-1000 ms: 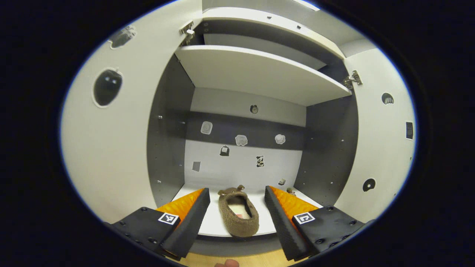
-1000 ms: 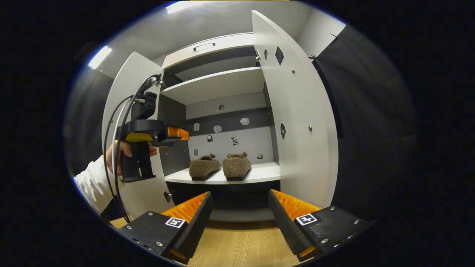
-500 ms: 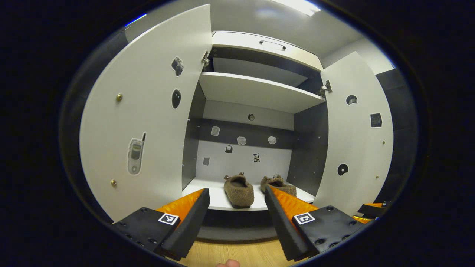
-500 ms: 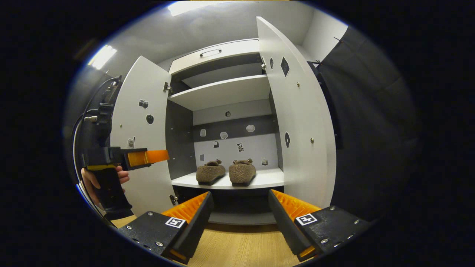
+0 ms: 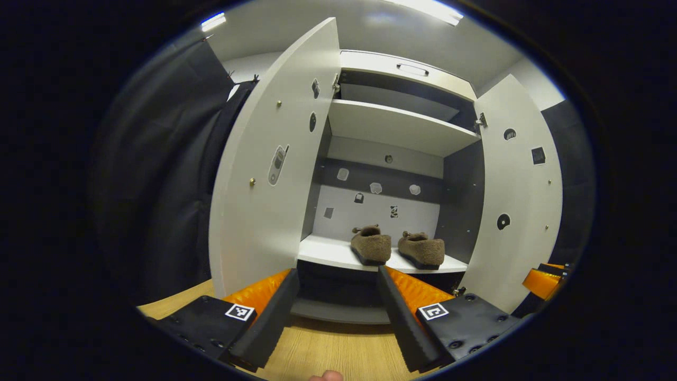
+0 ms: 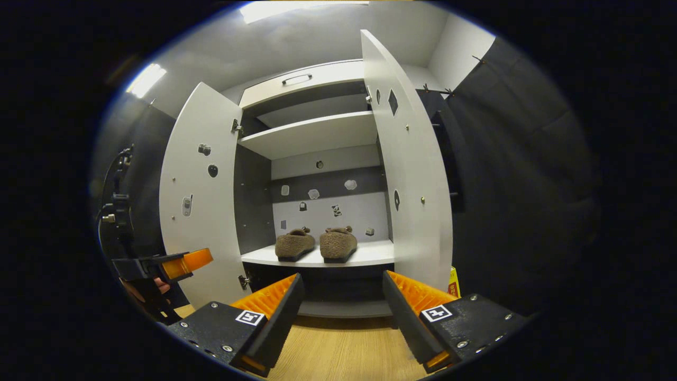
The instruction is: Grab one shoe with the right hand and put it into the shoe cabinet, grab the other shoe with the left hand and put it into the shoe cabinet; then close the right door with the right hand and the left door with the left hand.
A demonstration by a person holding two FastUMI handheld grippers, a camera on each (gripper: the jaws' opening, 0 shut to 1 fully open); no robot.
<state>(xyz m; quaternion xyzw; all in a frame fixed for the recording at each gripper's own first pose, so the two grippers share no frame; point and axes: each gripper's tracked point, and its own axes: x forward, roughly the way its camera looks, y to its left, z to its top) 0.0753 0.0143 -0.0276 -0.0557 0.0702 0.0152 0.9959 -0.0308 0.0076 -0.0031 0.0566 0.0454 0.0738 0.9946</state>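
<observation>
— What's over on the left side?

— The left door (image 6: 198,196) of the shoe cabinet (image 6: 312,135) stands wide open, stickers on its inner face. Just in front of it a hand (image 6: 153,288) holds the left claw (image 5: 334,309), fingers spread apart with nothing between them, over the wooden floor (image 5: 328,349).

— And the shoes?

— Both inside, on the lower shelf (image 6: 370,254). The left shoe (image 6: 294,244) and the right shoe (image 6: 338,244) sit side by side, nearly touching, heels toward the room (fuzzy brown slippers, really). More stickers dot the back panel (image 6: 322,211) behind them, and a bare upper shelf (image 6: 312,135) spans the cabinet above.

— Further right?

— The right door (image 6: 415,180) is open too, swung out toward the dark cloth wall (image 6: 508,174). The right claw (image 6: 342,309) hangs low before the cabinet's base, also parted and holding nothing. Something small and yellow (image 6: 454,281) peeks out beside the door's bottom edge; I can't tell what.
</observation>
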